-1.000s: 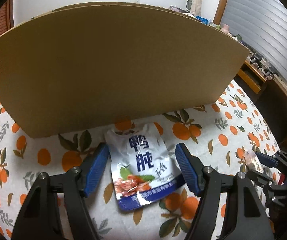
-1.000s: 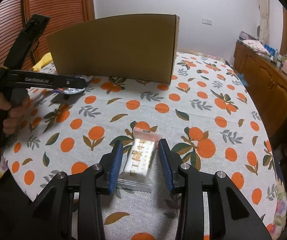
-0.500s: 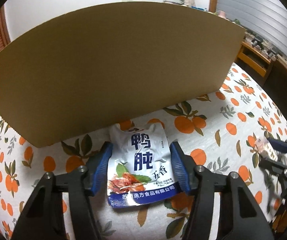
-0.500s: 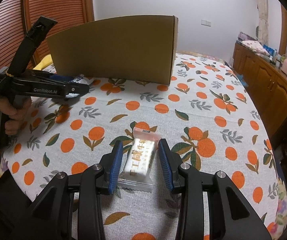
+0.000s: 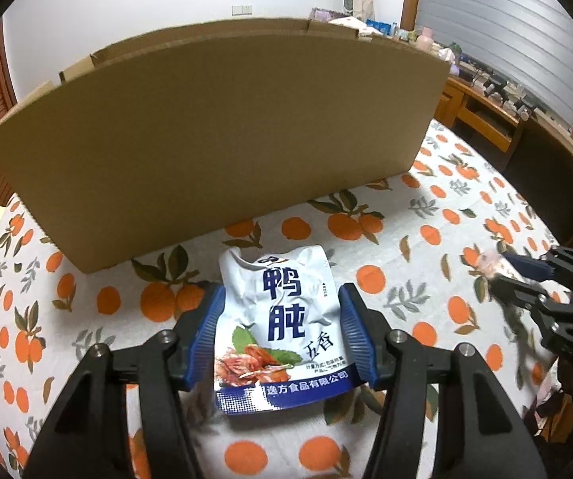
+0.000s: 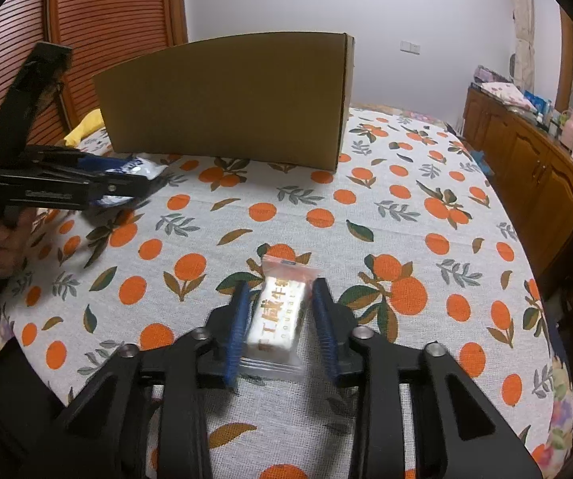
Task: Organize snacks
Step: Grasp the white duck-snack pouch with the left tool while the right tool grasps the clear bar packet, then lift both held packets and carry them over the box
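A silver and blue snack pouch (image 5: pixel 282 319) is gripped by its two side edges in my left gripper (image 5: pixel 281 291), just in front of the tall cardboard box (image 5: pixel 222 127). The right wrist view shows that gripper (image 6: pixel 142 187) at the left, holding the pouch (image 6: pixel 138 167) off the table. A small white nougat bar in a clear wrapper (image 6: pixel 278 315) lies on the orange-print tablecloth (image 6: pixel 366 207). My right gripper (image 6: pixel 280 285) is closing on it, with the pads against the wrapper's sides.
The box (image 6: pixel 226 95) stands across the far side of the round table. A yellow object (image 6: pixel 86 127) lies behind its left end. A wooden sideboard (image 6: pixel 534 159) with clutter runs along the right wall. A person's hand (image 6: pixel 2 231) holds the left gripper's handle.
The left jaws narrowed onto the pouch and lifted it, so more of the box top shows. The right jaws have drawn in against the nougat bar.
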The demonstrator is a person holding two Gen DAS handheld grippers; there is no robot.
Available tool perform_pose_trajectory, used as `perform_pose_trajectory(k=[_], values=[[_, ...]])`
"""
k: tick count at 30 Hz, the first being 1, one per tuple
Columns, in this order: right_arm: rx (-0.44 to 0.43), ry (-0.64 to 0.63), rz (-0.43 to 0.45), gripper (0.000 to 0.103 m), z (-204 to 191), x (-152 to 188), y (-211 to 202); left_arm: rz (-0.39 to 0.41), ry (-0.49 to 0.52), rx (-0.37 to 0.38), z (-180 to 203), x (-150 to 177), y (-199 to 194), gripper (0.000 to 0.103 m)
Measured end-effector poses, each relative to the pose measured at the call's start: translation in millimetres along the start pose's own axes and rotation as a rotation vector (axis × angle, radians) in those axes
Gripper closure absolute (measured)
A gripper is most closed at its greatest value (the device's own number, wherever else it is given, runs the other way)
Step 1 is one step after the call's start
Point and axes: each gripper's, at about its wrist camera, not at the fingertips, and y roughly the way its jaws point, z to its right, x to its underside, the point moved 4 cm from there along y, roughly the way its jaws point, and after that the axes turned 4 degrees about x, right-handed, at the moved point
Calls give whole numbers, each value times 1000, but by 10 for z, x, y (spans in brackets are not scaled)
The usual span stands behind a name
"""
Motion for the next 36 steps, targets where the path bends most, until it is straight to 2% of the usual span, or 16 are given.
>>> perform_pose_trajectory(k=[1, 11, 17, 36], values=[[1, 1, 1, 83, 3, 1, -3, 5, 0, 4, 16, 1, -27, 46], [-7, 20, 21, 84, 63, -56, -72, 66, 4, 28, 104, -8, -353, 46], [-17, 23, 56, 84, 97, -226, -191, 102, 10, 30, 122, -93, -506, 46], [-55, -59, 167, 84, -176, -862, -372, 197, 26, 13, 65, -423, -881, 46]])
